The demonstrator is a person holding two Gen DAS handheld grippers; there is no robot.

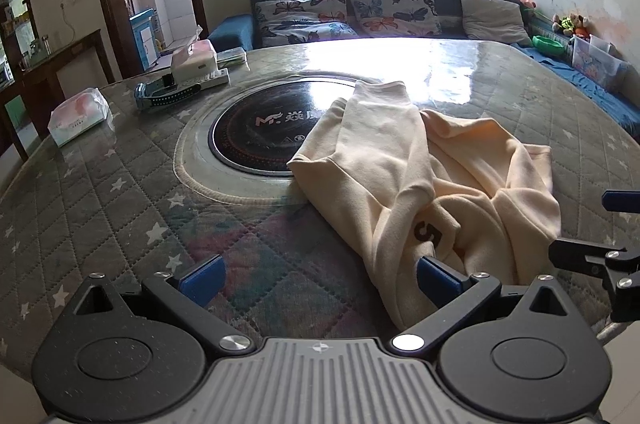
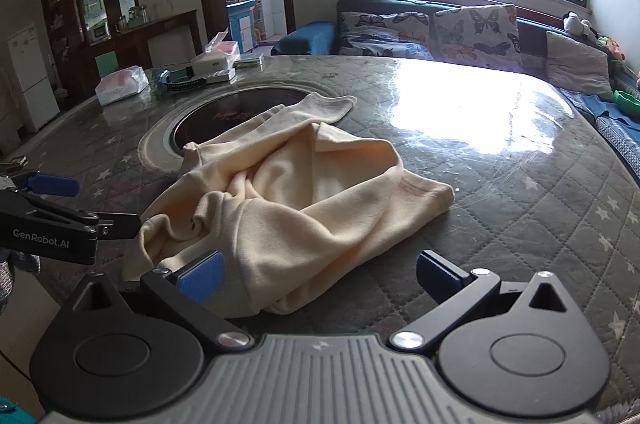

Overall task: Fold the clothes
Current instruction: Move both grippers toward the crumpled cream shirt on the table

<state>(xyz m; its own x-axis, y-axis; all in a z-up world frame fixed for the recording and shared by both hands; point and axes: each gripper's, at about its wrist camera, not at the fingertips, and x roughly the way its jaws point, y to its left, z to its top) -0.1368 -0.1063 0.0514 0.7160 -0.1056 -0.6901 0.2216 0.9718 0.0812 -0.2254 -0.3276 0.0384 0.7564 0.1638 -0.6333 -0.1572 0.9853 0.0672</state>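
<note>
A cream sweatshirt [image 1: 420, 176] lies crumpled on the quilted table, one sleeve stretched over the black round cooktop [image 1: 256, 132]. It also shows in the right wrist view [image 2: 296, 196]. My left gripper [image 1: 320, 282] is open at the garment's near left edge; its right pad [image 1: 436, 278] touches the cloth. My right gripper [image 2: 320, 278] is open over the garment's near hem, its left pad [image 2: 200, 276] against the fabric. Each gripper shows in the other's view: the right one [image 1: 608, 236], the left one [image 2: 60, 208].
The quilted table [image 1: 120, 208] has a star pattern under a glossy cover. At its far left are a tissue pack [image 1: 80, 116], a white box [image 1: 192, 62] and a blue strap [image 1: 168, 92]. A sofa with butterfly cushions [image 1: 360, 8] stands behind. The table's near edge runs under both grippers.
</note>
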